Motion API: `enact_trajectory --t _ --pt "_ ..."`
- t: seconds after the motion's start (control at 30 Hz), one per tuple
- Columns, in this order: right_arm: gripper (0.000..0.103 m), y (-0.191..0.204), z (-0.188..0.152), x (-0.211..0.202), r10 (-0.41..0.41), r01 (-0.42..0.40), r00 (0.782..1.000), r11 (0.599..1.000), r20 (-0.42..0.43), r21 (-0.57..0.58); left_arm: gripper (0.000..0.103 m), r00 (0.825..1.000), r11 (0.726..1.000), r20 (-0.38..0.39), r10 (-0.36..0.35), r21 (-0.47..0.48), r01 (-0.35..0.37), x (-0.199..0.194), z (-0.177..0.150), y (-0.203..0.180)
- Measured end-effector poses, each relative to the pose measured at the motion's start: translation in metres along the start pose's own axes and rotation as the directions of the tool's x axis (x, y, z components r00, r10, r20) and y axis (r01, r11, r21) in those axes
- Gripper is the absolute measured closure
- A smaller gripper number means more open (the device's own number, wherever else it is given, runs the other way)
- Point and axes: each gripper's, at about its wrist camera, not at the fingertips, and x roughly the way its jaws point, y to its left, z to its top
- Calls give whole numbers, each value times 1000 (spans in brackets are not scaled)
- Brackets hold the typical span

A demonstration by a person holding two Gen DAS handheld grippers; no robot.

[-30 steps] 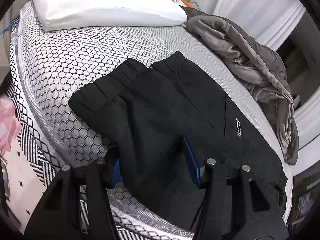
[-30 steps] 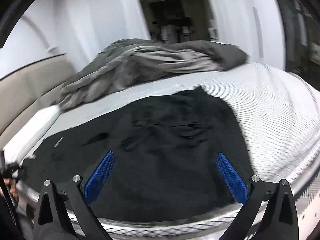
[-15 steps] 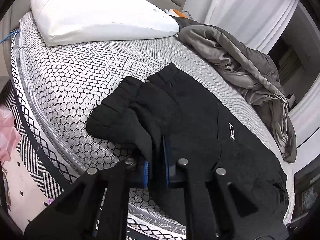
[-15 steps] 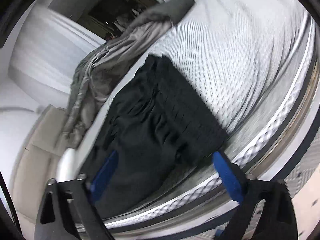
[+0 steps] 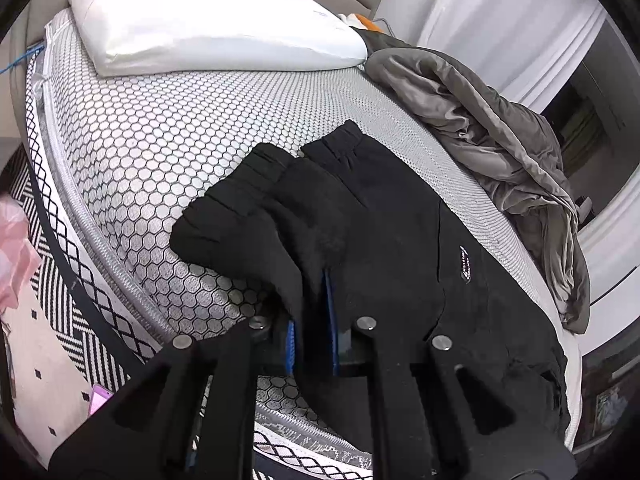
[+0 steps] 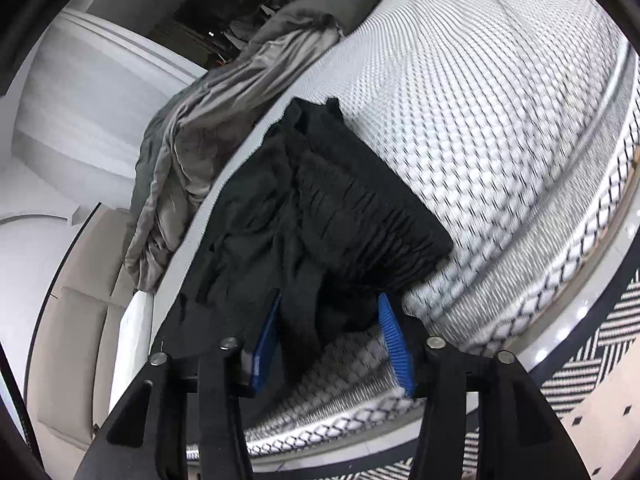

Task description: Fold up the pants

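Note:
Black pants (image 5: 400, 248) lie along the near edge of the bed, leg cuffs toward the pillow, a small white logo on the thigh. My left gripper (image 5: 310, 320) is shut on the pants' near edge, the cloth pinched between its blue pads. In the right wrist view the pants (image 6: 320, 208) show their ribbed waistband end. My right gripper (image 6: 328, 332) is half closed around a hanging fold of the waistband, its pads still apart, with cloth between them.
A white pillow (image 5: 208, 20) lies at the head of the mattress (image 5: 160, 120). A crumpled grey duvet (image 5: 500, 152) lies along the far side, also in the right wrist view (image 6: 224, 120). A black-and-white patterned rug (image 5: 52, 320) lies beside the bed.
My left gripper closed on the pants' near edge and bunched the leg. My right gripper swung round to the waistband end and narrowed around a fold of it.

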Motion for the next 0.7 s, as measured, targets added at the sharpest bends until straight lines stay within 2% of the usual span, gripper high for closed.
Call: enact_trajectory --t 0.07,0.13,0.27,0.33,0.37,0.43,0.47,0.5,0.57,0.63,0.7 --pt "39 -7 -3 5 -1 1 1000 999 -27 34 94 1000 1000 -8 -1 -5 1 2 0 0" --pt "39 -13 -3 8 21 -18 999 998 -42 66 94 1000 1000 -10 -2 -8 2 2 -1 2" --pt "37 -14 12 10 81 -83 996 991 25 105 94 1000 1000 -14 -1 -10 1 4 -1 0" --pt "60 -8 26 8 61 -68 993 995 96 72 94 1000 1000 -16 -2 -13 2 5 0 0" --pt "76 -4 30 5 30 -36 992 998 126 43 94 1000 1000 -17 -7 -20 6 5 0 1" --pt "77 1 33 -4 1 -6 981 1000 195 25 94 1000 1000 -23 -11 -27 10 6 1 3" --pt "77 -1 32 -6 -4 -3 980 999 198 35 94 1000 1000 -20 -10 -26 9 5 1 3" --pt "75 -3 31 -5 -15 6 982 999 186 49 94 1000 1000 -16 -9 -25 8 5 2 5" --pt "66 -15 26 3 -37 26 994 995 106 101 94 1000 999 -22 -14 -34 13 6 3 8" --pt "58 -27 19 9 36 -41 999 990 39 132 94 999 998 -40 -27 -53 24 9 4 12" --pt "43 -30 14 9 100 -102 995 986 28 134 94 998 996 -47 -40 -76 36 11 5 16"
